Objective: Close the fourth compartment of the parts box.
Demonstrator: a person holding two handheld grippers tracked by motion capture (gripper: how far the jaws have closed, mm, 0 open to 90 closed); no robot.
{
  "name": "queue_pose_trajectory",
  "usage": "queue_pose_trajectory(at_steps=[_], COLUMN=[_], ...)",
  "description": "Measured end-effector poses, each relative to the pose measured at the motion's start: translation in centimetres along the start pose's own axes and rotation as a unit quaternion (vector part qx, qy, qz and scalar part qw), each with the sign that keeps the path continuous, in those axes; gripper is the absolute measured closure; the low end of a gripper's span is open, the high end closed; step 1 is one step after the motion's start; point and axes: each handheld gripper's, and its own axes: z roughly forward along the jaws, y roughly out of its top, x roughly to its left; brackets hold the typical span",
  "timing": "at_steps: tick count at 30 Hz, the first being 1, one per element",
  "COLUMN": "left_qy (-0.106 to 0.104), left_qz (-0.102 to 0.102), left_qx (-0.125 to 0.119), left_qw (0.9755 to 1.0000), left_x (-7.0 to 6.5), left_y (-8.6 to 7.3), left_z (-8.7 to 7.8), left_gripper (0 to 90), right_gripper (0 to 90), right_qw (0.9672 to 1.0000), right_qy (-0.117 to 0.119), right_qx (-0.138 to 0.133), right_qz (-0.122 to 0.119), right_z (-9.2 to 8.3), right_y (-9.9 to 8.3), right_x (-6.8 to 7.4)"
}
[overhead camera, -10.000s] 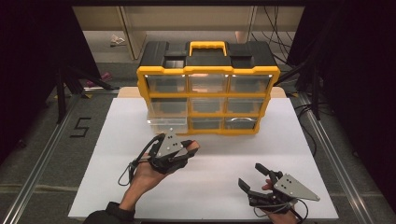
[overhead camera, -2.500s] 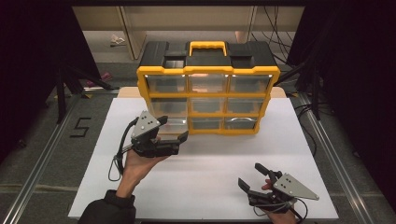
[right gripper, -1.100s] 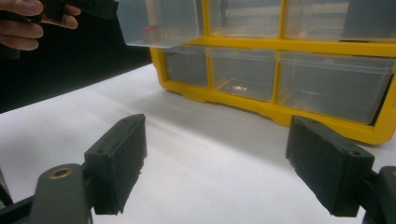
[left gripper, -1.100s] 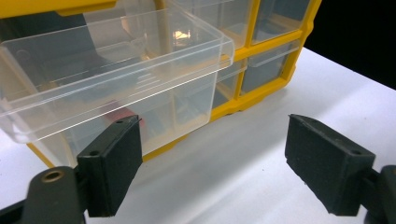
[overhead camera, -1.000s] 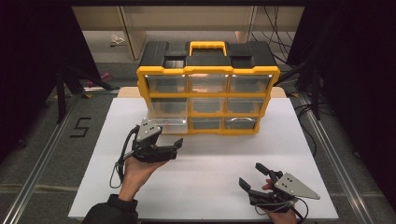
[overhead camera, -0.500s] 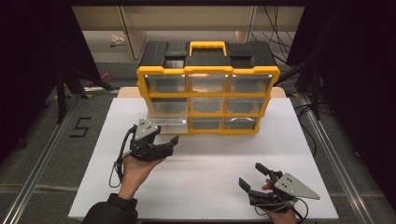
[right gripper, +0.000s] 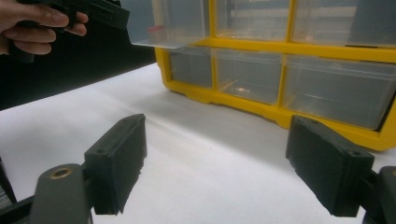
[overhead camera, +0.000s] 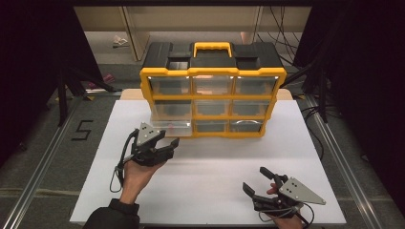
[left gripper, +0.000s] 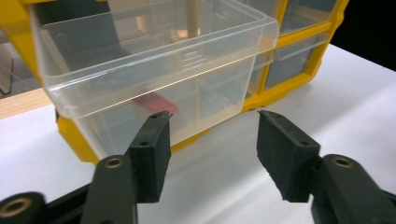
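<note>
The left tongs [overhead camera: 165, 144] hang open just before the clear drawer [left gripper: 154, 70] pulled out of the yellow organizer [overhead camera: 212, 102], seemingly to reach inside, while the right tongs [overhead camera: 262, 185], also open, rest idle near the table [overhead camera: 210, 176] edge.

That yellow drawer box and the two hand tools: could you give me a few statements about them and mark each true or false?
1. One clear drawer sticks out of the drawer box. True.
2. The left tool grips that drawer. False: its jaws are open, just short of it.
3. The right tool is open, holding nothing. True.
4. The pulled-out drawer is in the top row. False: it is lower down, at the left.
</note>
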Motion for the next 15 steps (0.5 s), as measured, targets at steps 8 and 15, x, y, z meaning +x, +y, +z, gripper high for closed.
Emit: queue_pose_trajectory(at_steps=[8, 15], left_qy=[0.003, 0.004], left_qz=[0.002, 0.007], left_qx=[0.000, -0.001], left_qw=[1.0000, 1.0000], left_x=[0.20, 0.18], left_y=[-0.26, -0.30], left_z=[0.09, 0.09], left_gripper=[54.7, 61.8], right_gripper=[21.2, 21.2], right_qw=[1.0000, 1.0000], right_qy=[0.001, 0.001], right_qx=[-0.001, -0.001], right_qz=[-0.001, -0.001], right_z=[0.04, 0.01], right_y=[0.04, 0.04], right_x=[0.00, 0.00])
